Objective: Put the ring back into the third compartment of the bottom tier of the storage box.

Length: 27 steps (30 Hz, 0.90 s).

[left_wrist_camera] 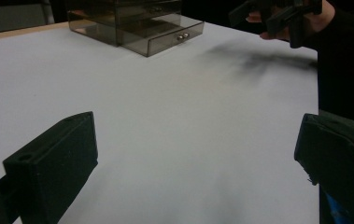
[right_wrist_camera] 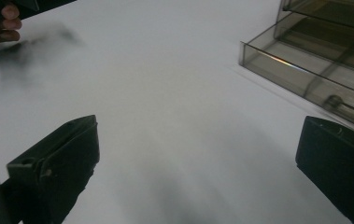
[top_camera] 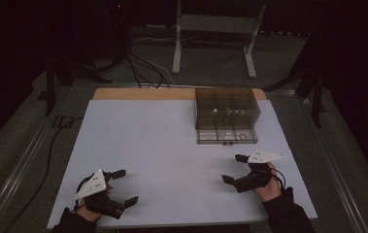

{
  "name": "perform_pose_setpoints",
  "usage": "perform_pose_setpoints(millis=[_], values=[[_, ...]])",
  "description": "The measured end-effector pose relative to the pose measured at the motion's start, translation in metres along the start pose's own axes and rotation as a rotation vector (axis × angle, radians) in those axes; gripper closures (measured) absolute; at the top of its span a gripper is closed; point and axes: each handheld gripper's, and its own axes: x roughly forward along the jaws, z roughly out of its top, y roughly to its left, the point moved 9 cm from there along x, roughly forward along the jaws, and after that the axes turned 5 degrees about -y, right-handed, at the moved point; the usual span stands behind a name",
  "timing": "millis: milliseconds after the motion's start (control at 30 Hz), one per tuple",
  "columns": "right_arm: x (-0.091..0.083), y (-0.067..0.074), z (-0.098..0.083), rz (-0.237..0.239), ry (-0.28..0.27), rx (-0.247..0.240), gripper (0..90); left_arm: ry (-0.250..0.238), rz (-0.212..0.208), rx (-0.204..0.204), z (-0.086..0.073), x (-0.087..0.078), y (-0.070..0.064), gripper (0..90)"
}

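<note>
Starting position, no contact yet. Left tool (top_camera: 121, 187) hovering near the front-left corner of the worktop (top_camera: 162, 145), jaws standing wide, gripping nothing. Right tool (top_camera: 235, 170) hovering at the front right, jaws likewise wide and empty, pointing toward the middle of the worktop.

Drawer box (top_camera: 226, 114) sitting at the far right of the worktop, smoked and see-through, well apart from the left tool and near the right one. Bottom drawer (top_camera: 226, 135) projecting toward the near edge, judged partly pulled out. Same box appearing far off in the left gripper view (left_wrist_camera: 132, 25) and, closer, at the upper right in the right gripper view (right_wrist_camera: 315, 60).

Step in hand, by judgement: approaching the box, with the right tool the likelier one to reach it. Next move calling for carrying that tool forward to the drawer front, lining up the jaws on the small knobs (left_wrist_camera: 182, 36), and narrowing them only once astride; possibly steadying the box body with the left tool to stop it sliding.

Hard to make out: small pale items inside the compartments, too dim and small to identify. Box top cut off in both gripper views. Room behind lying in darkness.
</note>
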Motion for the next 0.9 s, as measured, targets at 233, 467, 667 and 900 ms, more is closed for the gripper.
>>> perform_pose_setpoints(millis=[233, 467, 667, 900], values=[[-0.013, -0.007, -0.007, -0.038, 0.0, 0.02, 0.0, 0.008, -0.002, 0.005, -0.001, 0.001, -0.001, 0.5], [-0.026, -0.014, -0.016, -0.058, -0.007, 0.055, 0.0, 0.006, -0.002, 0.008, 0.0, 0.001, -0.001, 0.5], [-0.037, -0.017, -0.022, -0.074, -0.022, 0.082, 0.0, 0.002, 0.0, 0.007, 0.0, 0.0, -0.001, 0.5], [-0.048, -0.019, -0.036, -0.105, -0.018, 0.107, 0.0, -0.003, 0.0, 0.003, 0.001, 0.0, 0.0, 0.5]])
